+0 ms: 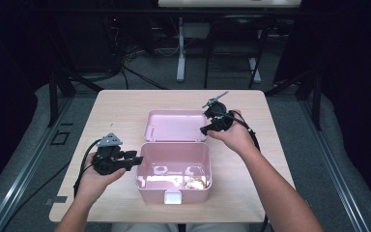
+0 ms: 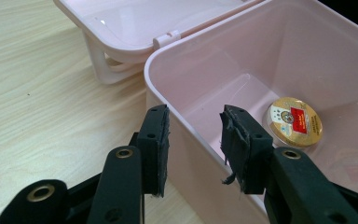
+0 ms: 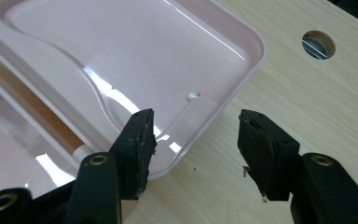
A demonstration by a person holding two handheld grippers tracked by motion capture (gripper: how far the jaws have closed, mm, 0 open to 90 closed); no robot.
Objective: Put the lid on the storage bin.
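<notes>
we see a pale pink plastic box (image 1: 174,166) near the middle of the wooden table (image 1: 116,116), its lid (image 1: 176,124) thrown fully back and lying flat on the far side, hinged to the rear wall. the box is glossy, with rounded corners and a white latch (image 1: 173,197) on its front wall. our left gripper (image 1: 134,160) sits at the box's left wall, jaws apart, one on either side of that wall without pressing it. our right gripper (image 1: 207,126) is at the lid's right corner, jaws apart, one over the lid's rim and the other over bare table, gripping nothing. the left gripper view shows a round gold tin (image 2: 294,122) with a red and white label lying flat on the box floor; from the high view it is just a gold glint. the right gripper view shows a round hole (image 3: 318,45) in the tabletop beyond the lid's corner
</notes>
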